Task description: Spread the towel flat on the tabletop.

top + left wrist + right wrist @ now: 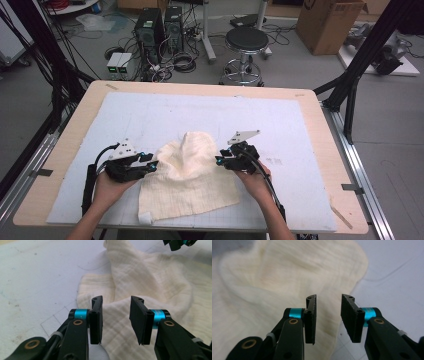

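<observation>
A cream cloth [187, 175] lies rumpled on the white mat, bunched into a hump at its far end and flatter toward the near edge. My left gripper [152, 162] sits at the cloth's left edge, open, with the cloth [140, 290] just beyond and under its jaws. My right gripper [220, 161] is at the cloth's right edge, open too, its jaws over the border of the cloth [274, 287]. Nothing is clamped between either pair of jaws. In the left gripper view, the tip of the right gripper [178, 243] shows at the top right.
The white mat [280, 125] covers most of the wooden table [75, 115]. Beyond the table stand a round stool [246, 42], two computer towers [152, 25], cables and a cardboard box [327, 22]. Black frame legs [362, 55] rise at the right.
</observation>
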Demonstrator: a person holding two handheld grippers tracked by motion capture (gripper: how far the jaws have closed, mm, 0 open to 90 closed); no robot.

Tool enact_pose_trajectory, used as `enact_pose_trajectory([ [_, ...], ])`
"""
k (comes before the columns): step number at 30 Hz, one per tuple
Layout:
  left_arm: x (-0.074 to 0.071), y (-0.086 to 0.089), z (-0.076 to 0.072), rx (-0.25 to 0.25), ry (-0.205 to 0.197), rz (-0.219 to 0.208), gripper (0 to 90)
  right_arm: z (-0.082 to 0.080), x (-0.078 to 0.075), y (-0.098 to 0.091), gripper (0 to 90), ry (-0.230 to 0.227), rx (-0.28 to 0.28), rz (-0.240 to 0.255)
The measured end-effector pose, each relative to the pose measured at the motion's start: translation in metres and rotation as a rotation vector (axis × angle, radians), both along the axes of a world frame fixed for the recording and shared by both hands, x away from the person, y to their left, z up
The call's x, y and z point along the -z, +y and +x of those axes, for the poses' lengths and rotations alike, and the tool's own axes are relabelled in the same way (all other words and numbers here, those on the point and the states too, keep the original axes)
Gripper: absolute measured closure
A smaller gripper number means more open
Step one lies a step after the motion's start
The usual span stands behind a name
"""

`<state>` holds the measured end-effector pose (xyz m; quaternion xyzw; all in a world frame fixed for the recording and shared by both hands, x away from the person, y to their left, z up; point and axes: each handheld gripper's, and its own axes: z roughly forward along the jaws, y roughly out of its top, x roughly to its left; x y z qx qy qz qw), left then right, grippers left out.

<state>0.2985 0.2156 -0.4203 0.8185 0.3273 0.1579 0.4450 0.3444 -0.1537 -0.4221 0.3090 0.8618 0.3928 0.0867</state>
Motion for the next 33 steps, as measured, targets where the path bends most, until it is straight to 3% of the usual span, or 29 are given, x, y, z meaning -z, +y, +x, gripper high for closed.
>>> enact_pose_trajectory([
  [1,0.002,0.000,0.001,-0.005,0.004,0.004,62.1,0.003,0.005,0.001,64.4,0.021,0.006,-0.019],
  [5,0.008,-0.001,0.003,-0.008,0.024,0.036,61.4,0.008,0.015,0.003,65.7,0.036,0.021,-0.058],
  [9,0.016,-0.002,0.004,-0.005,0.056,0.085,65.2,0.006,0.015,0.004,83.3,0.027,0.008,-0.060],
  [11,0.019,-0.003,0.004,-0.006,0.072,0.086,67.1,0.003,0.014,0.006,85.2,0.022,-0.005,-0.072],
  [15,0.020,-0.003,0.002,0.004,0.064,0.098,67.7,-0.006,0.008,-0.001,85.6,0.011,-0.006,-0.082],
  [20,0.021,-0.003,0.000,0.007,0.069,0.089,67.7,-0.029,-0.004,-0.023,85.5,-0.022,0.022,-0.076],
  [25,0.021,-0.003,-0.005,0.021,0.073,0.089,67.6,-0.046,-0.003,-0.039,84.7,0.001,0.032,-0.081],
  [26,0.020,-0.003,-0.005,0.019,0.073,0.081,67.5,-0.048,0.000,-0.039,81.1,0.019,0.029,-0.086],
  [27,0.019,-0.003,-0.006,0.022,0.070,0.069,67.3,-0.049,0.001,-0.040,75.2,0.024,0.025,-0.085],
  [29,0.014,-0.001,-0.005,0.009,0.059,0.030,67.3,-0.050,0.000,-0.042,72.8,0.017,0.022,-0.070],
  [30,0.012,0.000,-0.003,0.001,0.054,0.015,67.3,-0.049,-0.004,-0.043,70.6,0.009,0.029,-0.039],
  [33,0.005,0.003,0.007,-0.044,0.037,-0.011,67.4,-0.041,-0.014,-0.045,66.6,-0.021,0.045,-0.003],
])
